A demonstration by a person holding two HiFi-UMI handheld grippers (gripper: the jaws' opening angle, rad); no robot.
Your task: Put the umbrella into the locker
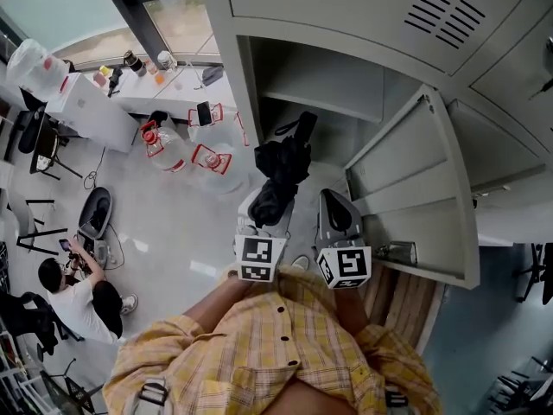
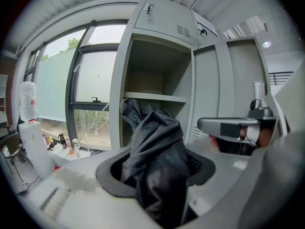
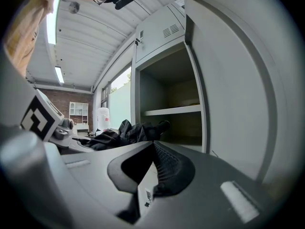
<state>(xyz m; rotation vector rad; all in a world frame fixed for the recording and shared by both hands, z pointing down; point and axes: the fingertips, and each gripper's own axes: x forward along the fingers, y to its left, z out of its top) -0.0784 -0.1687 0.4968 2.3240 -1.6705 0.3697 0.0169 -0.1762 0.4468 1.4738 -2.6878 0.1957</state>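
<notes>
A black folded umbrella [image 1: 281,167] is clamped in my left gripper [image 1: 263,207], its fabric bunched between the pads and its handle end pointing up toward the open grey locker [image 1: 328,67]. In the left gripper view the umbrella [image 2: 152,137] fills the gap of the left gripper [image 2: 159,173], and the open compartment with its shelf [image 2: 155,97] stands just ahead. My right gripper [image 1: 333,199] hangs beside it to the right, shut and holding nothing. In the right gripper view the right gripper [image 3: 153,147] faces the same compartment, with the umbrella [image 3: 128,130] to its left.
The locker door [image 1: 423,197] stands swung open on the right, close to my right gripper. Two water jugs [image 1: 164,150] sit on the floor at the left below a white counter [image 1: 95,102]. A person [image 1: 78,296] sits on the floor at lower left.
</notes>
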